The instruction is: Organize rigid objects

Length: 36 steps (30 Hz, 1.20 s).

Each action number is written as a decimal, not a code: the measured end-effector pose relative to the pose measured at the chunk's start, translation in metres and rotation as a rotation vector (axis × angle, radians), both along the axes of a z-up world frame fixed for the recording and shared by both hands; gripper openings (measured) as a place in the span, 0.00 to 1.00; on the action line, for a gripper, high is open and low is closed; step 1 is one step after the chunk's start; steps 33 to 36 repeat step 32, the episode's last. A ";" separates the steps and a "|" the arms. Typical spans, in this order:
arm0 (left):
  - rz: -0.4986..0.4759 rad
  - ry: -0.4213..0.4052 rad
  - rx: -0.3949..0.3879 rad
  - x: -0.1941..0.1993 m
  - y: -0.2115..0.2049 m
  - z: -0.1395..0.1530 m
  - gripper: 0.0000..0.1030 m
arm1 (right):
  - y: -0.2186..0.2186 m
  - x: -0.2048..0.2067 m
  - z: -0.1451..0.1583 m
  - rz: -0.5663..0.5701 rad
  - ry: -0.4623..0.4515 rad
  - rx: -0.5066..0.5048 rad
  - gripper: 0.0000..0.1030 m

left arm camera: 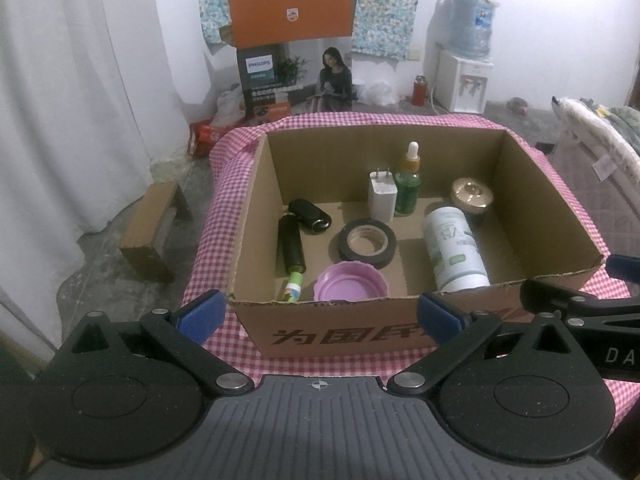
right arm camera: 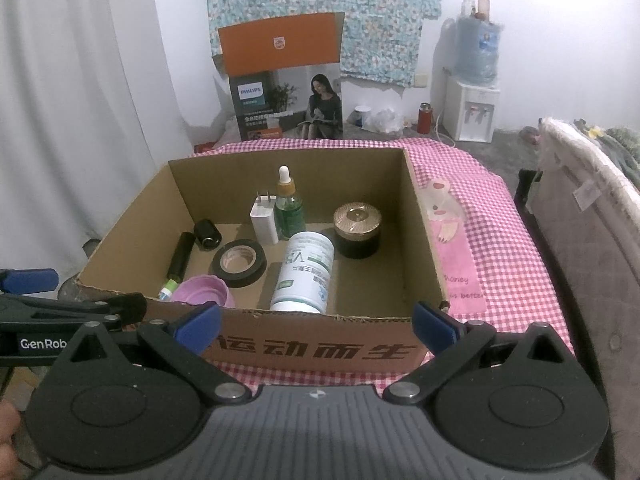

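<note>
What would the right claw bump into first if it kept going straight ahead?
Probably the near wall of the cardboard box, right in front of the open, empty right claw. Depth is hard to judge.

A home bedroom: bed (right arm camera: 592,216), water dispenser (right arm camera: 474,114), floral cloth (right arm camera: 320,4) hung on the wall.

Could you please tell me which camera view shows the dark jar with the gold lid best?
The right wrist view: the jar stands fully visible there, gold lid and dark body both unobstructed. In the left wrist view, the jar sits behind the white bottle, so mostly only its lid shows.
</note>
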<state>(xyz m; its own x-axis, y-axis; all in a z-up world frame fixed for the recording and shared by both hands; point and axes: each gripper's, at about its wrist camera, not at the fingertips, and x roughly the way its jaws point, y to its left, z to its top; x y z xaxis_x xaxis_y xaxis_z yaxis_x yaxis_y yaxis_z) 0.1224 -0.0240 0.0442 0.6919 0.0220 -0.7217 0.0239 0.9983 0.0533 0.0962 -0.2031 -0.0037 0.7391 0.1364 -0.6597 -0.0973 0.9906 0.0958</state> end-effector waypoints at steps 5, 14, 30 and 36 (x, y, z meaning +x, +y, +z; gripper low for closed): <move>0.001 0.001 -0.001 0.000 0.001 0.000 0.99 | 0.000 0.000 0.001 0.000 0.000 -0.002 1.00; 0.000 0.000 -0.001 0.000 0.001 0.000 0.99 | 0.001 0.000 0.001 0.000 0.000 -0.003 1.00; 0.003 0.007 -0.005 -0.003 0.006 0.001 0.99 | 0.001 -0.001 0.002 -0.001 0.002 -0.006 1.00; 0.003 0.008 -0.006 -0.003 0.006 0.001 0.99 | 0.001 -0.001 0.002 -0.001 0.001 -0.007 1.00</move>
